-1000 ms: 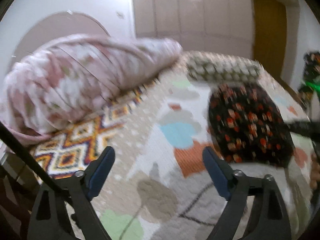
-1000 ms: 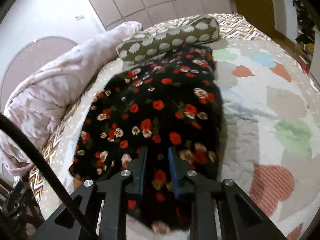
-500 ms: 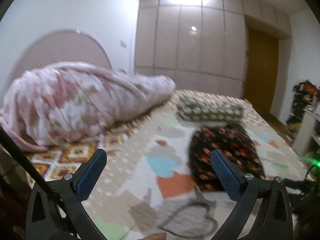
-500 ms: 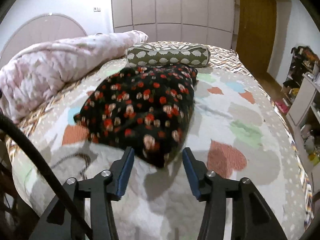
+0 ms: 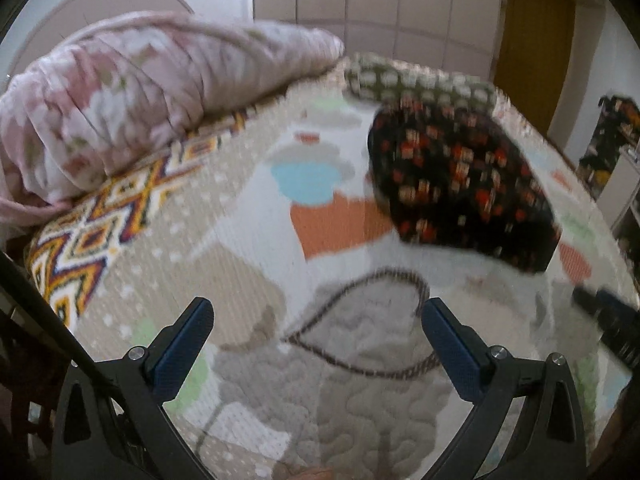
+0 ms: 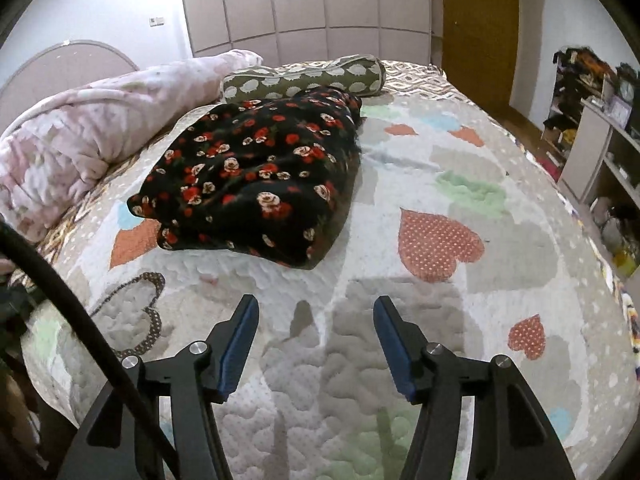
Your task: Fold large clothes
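Observation:
A black garment with red and white flowers (image 6: 256, 176) lies folded into a thick bundle on the quilted bedspread (image 6: 440, 320); the left wrist view shows the garment (image 5: 460, 184) at the upper right. My right gripper (image 6: 316, 308) hovers over bare quilt a little in front of the garment's near edge, its jaws opening with nothing between them. My left gripper (image 5: 318, 312) stands wide open above the quilt (image 5: 248, 264), well to the left of the garment, and holds nothing.
A rolled pink floral duvet (image 6: 80, 136) lies along the left by the headboard. A green spotted bolster (image 6: 304, 78) rests behind the garment. Shelves with clutter (image 6: 600, 128) stand at the right, a wooden door (image 6: 476, 28) beyond the bed.
The right gripper let go of the garment, opened and drew back toward the bed's near edge. The left gripper opened wider, lifted its view and then tipped down toward the quilt again.

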{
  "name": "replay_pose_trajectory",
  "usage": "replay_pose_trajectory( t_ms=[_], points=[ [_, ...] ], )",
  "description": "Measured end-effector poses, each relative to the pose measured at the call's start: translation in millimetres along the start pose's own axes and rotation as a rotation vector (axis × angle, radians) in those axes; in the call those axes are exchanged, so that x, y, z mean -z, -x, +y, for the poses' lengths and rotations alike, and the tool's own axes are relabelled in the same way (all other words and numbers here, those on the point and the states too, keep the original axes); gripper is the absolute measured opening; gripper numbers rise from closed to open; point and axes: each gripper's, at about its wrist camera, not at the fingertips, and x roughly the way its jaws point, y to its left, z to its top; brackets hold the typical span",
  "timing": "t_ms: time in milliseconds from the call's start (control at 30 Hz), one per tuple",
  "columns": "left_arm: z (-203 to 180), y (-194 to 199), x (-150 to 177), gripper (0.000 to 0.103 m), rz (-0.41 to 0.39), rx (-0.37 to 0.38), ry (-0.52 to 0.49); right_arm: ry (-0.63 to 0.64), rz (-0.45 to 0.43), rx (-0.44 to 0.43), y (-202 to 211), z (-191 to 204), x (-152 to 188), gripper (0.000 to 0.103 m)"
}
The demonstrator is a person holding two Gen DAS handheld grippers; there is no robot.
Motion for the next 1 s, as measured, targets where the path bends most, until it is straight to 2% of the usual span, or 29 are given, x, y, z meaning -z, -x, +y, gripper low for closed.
replay_pose_trajectory(
  t_ms=[100, 133, 200, 267, 300, 367, 400, 433, 467, 500, 600, 700, 800, 833, 900, 933, 967, 1000],
  points=[
    [-1, -8, 5, 0.103, 0.034, 0.000, -0.002, 0.013, -0.032, -0.033, -2, 4, -17, 0.063],
    [-2, -8, 6, 0.103, 0.035, 0.001, -0.003, 0.009, -0.041, -0.044, -3, 5, -22, 0.056],
    [-2, -8, 6, 0.103, 0.033, -0.001, -0.005, -0.023, -0.051, -0.073, -10, 5, -38, 0.040],
    [0, -8, 7, 0.103, 0.031, -0.001, -0.005, -0.070, -0.035, -0.160, -25, 4, -52, 0.011],
    [1, -8, 6, 0.103, 0.032, -0.001, -0.004, -0.086, -0.017, -0.208, -34, 4, -57, 0.010],
    [5, -9, 5, 0.103, 0.037, -0.002, 0.000, -0.065, -0.016, -0.230, -48, 6, -62, 0.009],
    [6, -9, 4, 0.103, 0.039, -0.002, 0.004, -0.028, 0.002, -0.199, -56, 8, -63, 0.009],
    [7, -10, 5, 0.103, 0.041, -0.001, 0.006, -0.004, 0.064, -0.137, -71, 7, -63, 0.007],
    [9, -10, 3, 0.103, 0.043, 0.000, 0.008, -0.016, 0.115, -0.117, -83, 1, -63, 0.001],
    [9, -11, 3, 0.103, 0.046, 0.003, 0.009, -0.036, 0.134, -0.112, -88, -4, -63, 0.000],
    [7, -15, 4, 0.103, 0.062, 0.017, 0.003, -0.045, 0.161, -0.065, -88, -7, -74, 0.000],
    [4, -17, 6, 0.103, 0.066, 0.029, -0.014, 0.019, 0.139, 0.010, -80, 6, -77, 0.000],
    [-1, -22, 10, 0.103, 0.080, 0.040, -0.035, 0.018, 0.079, 0.007, -59, 11, -70, 0.000],
    [-3, -25, 12, 0.103, 0.091, 0.045, -0.039, 0.010, 0.057, -0.015, -48, 12, -66, 0.003],
    [-7, -32, 16, 0.103, 0.114, 0.047, -0.046, -0.005, 0.031, -0.031, -32, 9, -56, 0.018],
    [-9, -38, 19, 0.103, 0.130, 0.048, -0.051, -0.014, 0.022, -0.027, -25, 9, -51, 0.032],
    [-10, -42, 21, 0.103, 0.144, 0.048, -0.056, -0.019, 0.016, -0.022, -23, 7, -46, 0.038],
    [-12, -48, 24, 0.103, 0.164, 0.046, -0.062, -0.019, 0.014, -0.018, -21, 5, -41, 0.038]
  ],
)
